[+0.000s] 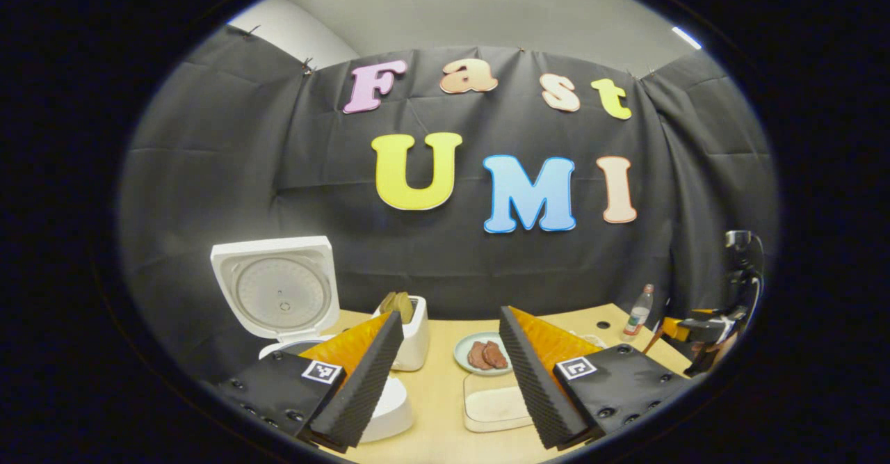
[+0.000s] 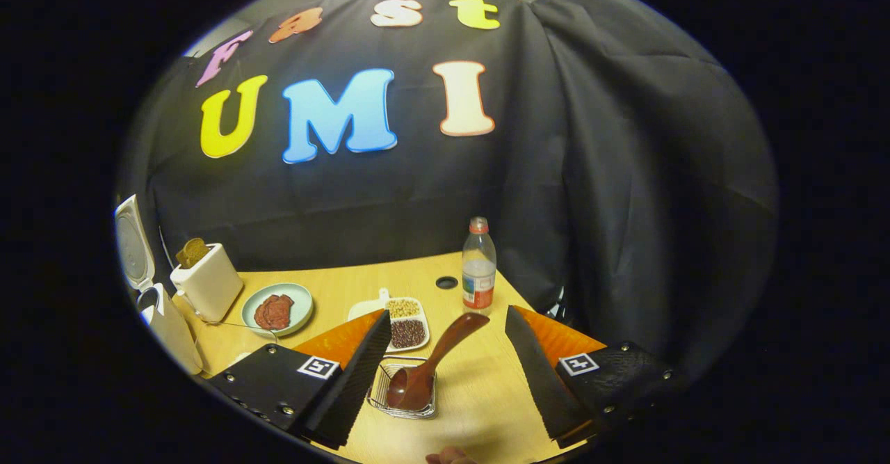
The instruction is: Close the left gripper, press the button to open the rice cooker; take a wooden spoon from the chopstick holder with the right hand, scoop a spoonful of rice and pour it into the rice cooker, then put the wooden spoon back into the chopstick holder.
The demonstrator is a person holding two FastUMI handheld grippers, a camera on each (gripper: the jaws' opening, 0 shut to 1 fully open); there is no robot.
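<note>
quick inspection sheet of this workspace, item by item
surface: wooden table, small dark hole near the bottle
job's things: rice cooker lid up; wooden spoon standing in the wire chopstick holder; divided dish of grains
clutter: toaster with bread, plate of meat, water bottle, white tray
grippers: left gripper fingers apart, empty; right gripper fingers apart either side of the spoon, not touching
cables: thin cord by the toaster
surroundings: black cloth wall
</note>
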